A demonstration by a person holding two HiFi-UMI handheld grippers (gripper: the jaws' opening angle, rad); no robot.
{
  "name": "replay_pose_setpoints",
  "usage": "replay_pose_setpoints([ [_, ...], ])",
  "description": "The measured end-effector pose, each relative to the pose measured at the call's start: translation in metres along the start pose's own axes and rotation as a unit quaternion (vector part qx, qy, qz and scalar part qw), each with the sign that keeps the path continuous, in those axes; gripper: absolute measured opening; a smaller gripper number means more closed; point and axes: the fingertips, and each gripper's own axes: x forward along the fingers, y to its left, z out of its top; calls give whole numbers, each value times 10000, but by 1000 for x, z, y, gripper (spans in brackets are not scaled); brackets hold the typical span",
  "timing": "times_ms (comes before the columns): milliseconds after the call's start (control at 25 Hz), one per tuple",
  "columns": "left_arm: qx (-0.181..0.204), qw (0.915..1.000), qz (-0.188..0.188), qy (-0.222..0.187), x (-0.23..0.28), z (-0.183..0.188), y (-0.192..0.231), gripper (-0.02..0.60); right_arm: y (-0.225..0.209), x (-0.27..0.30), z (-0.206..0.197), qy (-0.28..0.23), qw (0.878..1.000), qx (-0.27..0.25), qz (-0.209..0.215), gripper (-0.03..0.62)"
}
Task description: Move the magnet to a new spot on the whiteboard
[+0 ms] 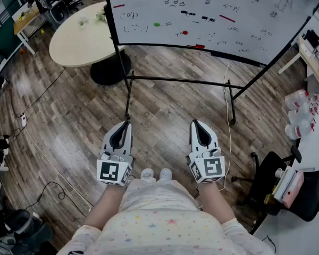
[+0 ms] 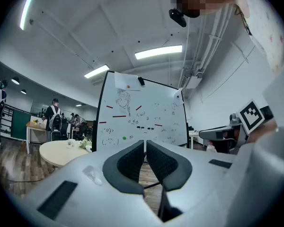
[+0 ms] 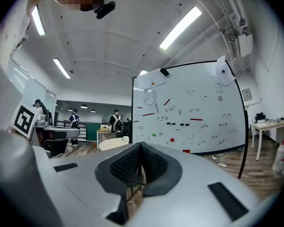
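Left gripper (image 1: 125,125) & right gripper (image 1: 198,124) clenched, empty, well short of whiteboard (image 1: 212,15). Red magnet (image 1: 185,32), low on whiteboard: prob. light, stiff, slick; pinch its rim.

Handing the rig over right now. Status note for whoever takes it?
Left gripper: shut, empty, held level, well short of the board.
Right gripper: the same.
Whiteboard: on its stand ahead. It carries a round green magnet, a round red magnet and some red bars.
Done: nothing, no magnet gripped.
Left: step up, grip a magnet, set it on a bare spot.
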Motion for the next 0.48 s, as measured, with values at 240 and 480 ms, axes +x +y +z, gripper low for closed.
replay_pose_setpoints([
  [240, 60, 9999, -36, -100, 5, 4, -11, 25, -14, -12, 9, -263, 9996, -122, -33, 0],
  [480, 50, 9999, -94, -88, 18, 5, -28, 25, -37, -19, 16, -406, 9990, 114, -164, 0],
])
